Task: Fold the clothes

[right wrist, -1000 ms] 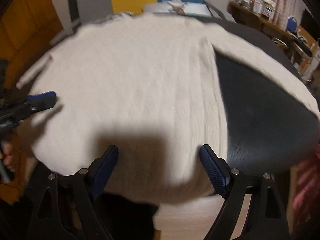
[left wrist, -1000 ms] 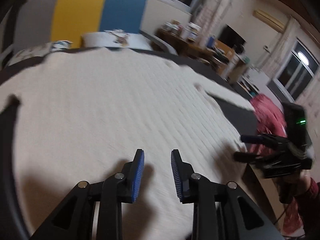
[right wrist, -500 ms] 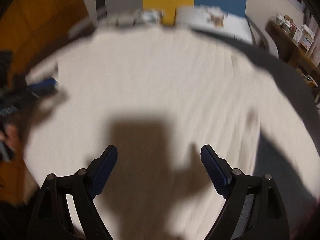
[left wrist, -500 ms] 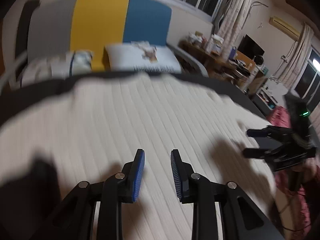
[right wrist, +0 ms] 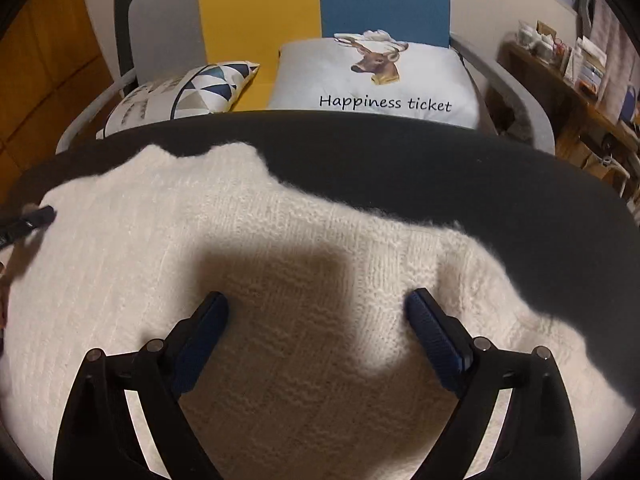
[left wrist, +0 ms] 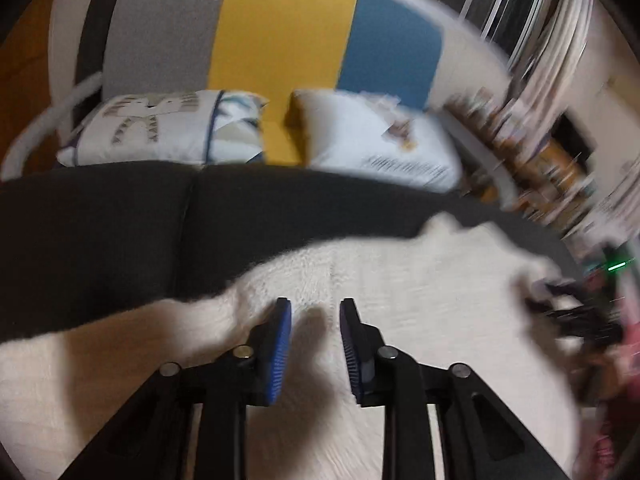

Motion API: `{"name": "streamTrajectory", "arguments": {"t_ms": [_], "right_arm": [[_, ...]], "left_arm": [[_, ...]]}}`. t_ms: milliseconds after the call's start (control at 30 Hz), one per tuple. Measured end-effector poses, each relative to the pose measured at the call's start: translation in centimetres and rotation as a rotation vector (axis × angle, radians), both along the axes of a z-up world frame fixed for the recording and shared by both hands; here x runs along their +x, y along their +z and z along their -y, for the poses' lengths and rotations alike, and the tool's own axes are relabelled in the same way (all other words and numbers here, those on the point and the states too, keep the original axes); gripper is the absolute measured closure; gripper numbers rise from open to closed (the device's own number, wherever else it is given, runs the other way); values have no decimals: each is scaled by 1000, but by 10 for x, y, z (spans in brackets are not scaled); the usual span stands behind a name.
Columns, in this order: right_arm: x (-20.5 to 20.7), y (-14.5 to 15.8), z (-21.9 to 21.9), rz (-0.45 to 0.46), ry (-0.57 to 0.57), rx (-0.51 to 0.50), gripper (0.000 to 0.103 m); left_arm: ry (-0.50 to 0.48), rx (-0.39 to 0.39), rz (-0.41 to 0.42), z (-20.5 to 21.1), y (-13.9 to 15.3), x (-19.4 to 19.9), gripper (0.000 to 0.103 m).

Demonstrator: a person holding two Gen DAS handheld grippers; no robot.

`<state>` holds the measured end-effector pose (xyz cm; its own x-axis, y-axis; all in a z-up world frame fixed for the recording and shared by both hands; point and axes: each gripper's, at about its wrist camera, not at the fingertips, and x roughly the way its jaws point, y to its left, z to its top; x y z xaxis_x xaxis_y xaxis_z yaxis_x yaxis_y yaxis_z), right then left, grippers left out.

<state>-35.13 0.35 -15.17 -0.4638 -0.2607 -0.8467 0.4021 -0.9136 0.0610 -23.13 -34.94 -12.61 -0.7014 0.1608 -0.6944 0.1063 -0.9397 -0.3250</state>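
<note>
A cream knitted sweater (right wrist: 304,280) lies spread flat on a dark sofa seat (right wrist: 440,168), probably laid out so it can be folded. The right gripper (right wrist: 316,312) hovers over its middle, fingers spread wide, grasping nothing. The left gripper (left wrist: 315,320) hovers over the knit too, fingers parted by a narrow gap, empty. The sweater's long axis seems to run left to right; its neck end cannot be told. 2 cushions (right wrist: 376,76) sit behind
</note>
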Motion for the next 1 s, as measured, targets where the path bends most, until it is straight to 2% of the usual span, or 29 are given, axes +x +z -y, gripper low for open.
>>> {"name": "streamTrajectory", "arguments": {"t_ms": [33,100,167,233,333,400,467,533,633,733,867,967,1000], "right_arm": [[4,4,3,-3,7,-9,10],[14,24,28,-33,102,-88,10],[23,34,68,-54,216,-136,10],[25,35,112,-58,292,-144,10],[28,36,178,-64,406,-156,10],[26,31,219,-57,461,-153,10],[17,18,249,-66,450,-74,10],[8,-1,269,-40,398,47,10],[-1,-16,269,-53,341,5,3],[1,-20,271,-65,320,3,3],[11,-7,264,-59,335,-34,3],[20,-13,266,-31,367,-12,3],[22,-15,266,-21,377,-3,3]], "left_arm": [[26,-5,-17,10,8,6,77],[103,-75,-16,39,16,22,77],[185,-175,50,62,11,31,77],[264,-238,122,89,3,46,77],[350,-300,161,110,-6,73,77],[411,-309,198,123,-14,93,77],[455,-278,213,135,-26,112,74],[491,-258,185,136,-29,134,73],[555,-179,169,139,-28,157,73],[599,-72,136,144,-23,175,73],[686,-72,126,159,-23,196,73],[739,-32,124,176,-32,218,77],[743,-47,134,175,-32,219,77]]}}
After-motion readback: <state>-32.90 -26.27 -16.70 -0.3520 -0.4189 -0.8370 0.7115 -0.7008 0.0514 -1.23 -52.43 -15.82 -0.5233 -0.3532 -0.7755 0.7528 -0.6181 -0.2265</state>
